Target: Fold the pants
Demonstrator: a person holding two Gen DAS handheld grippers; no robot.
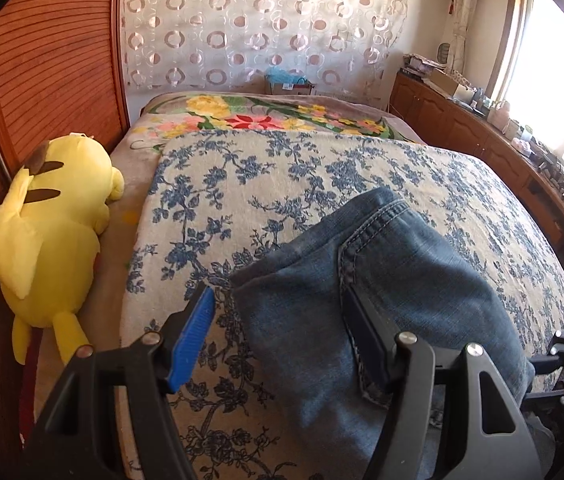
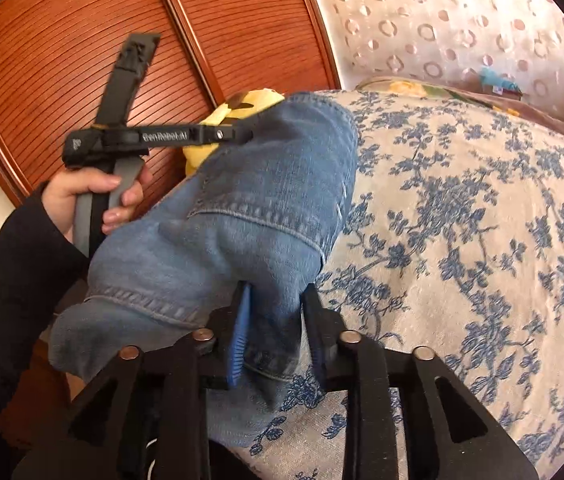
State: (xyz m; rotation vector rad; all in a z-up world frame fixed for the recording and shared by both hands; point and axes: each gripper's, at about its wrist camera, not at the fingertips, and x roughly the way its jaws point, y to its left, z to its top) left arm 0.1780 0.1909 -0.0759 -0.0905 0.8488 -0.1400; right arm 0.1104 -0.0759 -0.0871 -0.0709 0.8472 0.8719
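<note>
Right hand-held gripper (image 2: pixel 272 326) is pinching a fold of the blue denim pants (image 2: pixel 242 216) between its blue-padded fingers (image 2: pixel 238 344). Left hand-held gripper (image 1: pixel 282 330) is standing wide apart; one finger is lying under or against the denim (image 1: pixel 382 280), the other blue pad (image 1: pixel 192 336) is free of it, so no clamp is showing. The pants are lying bunched on the blue floral bedspread (image 1: pixel 322 172) near the bed's front edge. A yellow plush toy (image 1: pixel 50 216) is resting beside the wooden slatted wall (image 1: pixel 50 60)

Black-framed grippers with ribbed blue pads (image 1: pixel 192 338) — bare hand (image 2: pixel 94 200), dark sleeve (image 2: pixel 10 280).
</note>
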